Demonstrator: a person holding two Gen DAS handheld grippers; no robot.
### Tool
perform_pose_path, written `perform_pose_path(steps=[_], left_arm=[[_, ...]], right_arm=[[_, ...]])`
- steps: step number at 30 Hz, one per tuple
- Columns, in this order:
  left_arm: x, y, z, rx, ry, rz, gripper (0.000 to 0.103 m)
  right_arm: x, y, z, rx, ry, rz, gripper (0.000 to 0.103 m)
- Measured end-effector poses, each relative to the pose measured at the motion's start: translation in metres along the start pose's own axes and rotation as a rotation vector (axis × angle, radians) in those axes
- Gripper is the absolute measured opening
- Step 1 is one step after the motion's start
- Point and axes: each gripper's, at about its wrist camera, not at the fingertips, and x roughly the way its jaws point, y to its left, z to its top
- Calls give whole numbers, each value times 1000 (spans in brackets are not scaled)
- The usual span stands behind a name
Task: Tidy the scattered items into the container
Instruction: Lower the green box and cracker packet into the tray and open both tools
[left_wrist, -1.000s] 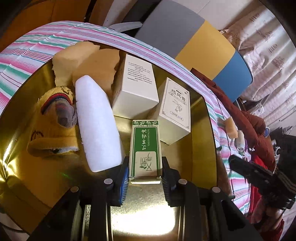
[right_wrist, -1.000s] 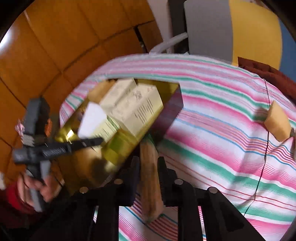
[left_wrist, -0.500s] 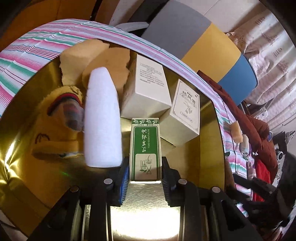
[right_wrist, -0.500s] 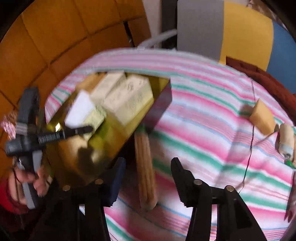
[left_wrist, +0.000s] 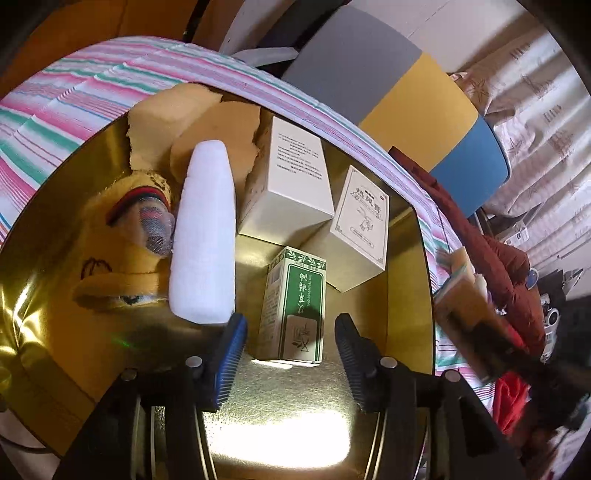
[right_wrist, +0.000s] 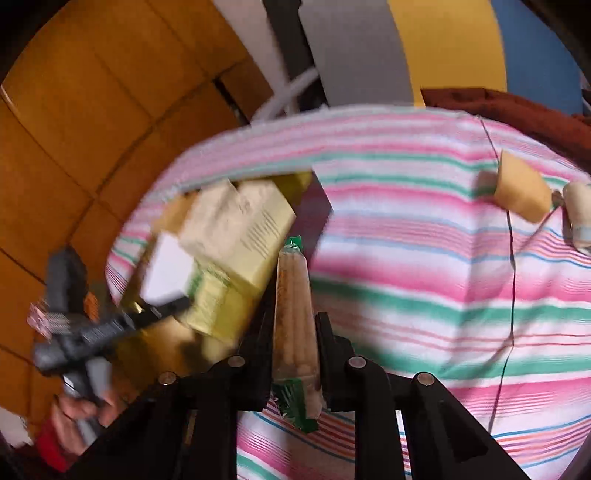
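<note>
container (left_wrist: 410, 295): we see shiny gold walls and floor, glare on the near floor
small box (left_wrist: 295, 317): we read green and white, a leaf border on top, dark green panel with pale characters
foam block (left_wrist: 203, 240): plain white for us
tall box (left_wrist: 291, 181): cream-white, fine grey print
second box (left_wrist: 364, 218): off-white, thin dark frame, dark characters
plush toy (left_wrist: 122, 254): we call it yellow, with a red and black band
sponge pieces (left_wrist: 207, 122): tan
cloth (right_wrist: 424, 258): pink, green, white and blue stripes
corn packet (right_wrist: 295, 325): we see pale yellow kernels, green ends
left gripper (left_wrist: 290, 341) pads: blue, on black fingers
</note>
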Motion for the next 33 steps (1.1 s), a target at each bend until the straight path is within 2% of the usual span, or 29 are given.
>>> perform_pose_path(steps=[3, 7, 11, 12, 14, 15, 16, 18, 21, 24, 28, 33], left_arm=[[2, -5, -3, 18, 10, 15, 50], [-2, -9, -7, 41, -1, 15, 50], [-6, -13, -9, 57, -9, 19, 50], [-7, -13, -10, 58, -10, 18, 50], [-18, -3, -13, 61, -11, 19, 50], [-30, 8, -16, 62, -15, 19, 50], [-34, 7, -13, 63, -20, 20, 50], [-34, 10, -12, 63, -30, 29, 50], [-40, 12, -9, 56, -37, 24, 50], [-40, 8, -12, 56, -32, 8, 50], [-34, -4, -13, 92, -23, 4, 50], [-37, -22, -17, 169, -39, 1, 50]], right_arm=[[-5, 15, 14, -22, -41, -48, 21], [-2, 25, 31, 56, -93, 33, 21], [24, 42, 41, 54, -102, -40, 21], [34, 46, 41, 59, -94, -72, 23], [45, 47, 39, 70, -69, -60, 30], [48, 48, 37, 79, -65, -39, 40], [49, 48, 35, 86, -66, -32, 56], [42, 47, 27, 97, -93, -8, 77], [25, 45, 16, 86, -120, 29, 84], [9, 45, 8, 42, -148, 11, 101], [-13, 50, 0, -49, -190, -72, 103], [-28, 48, -5, -135, -251, -253, 103]])
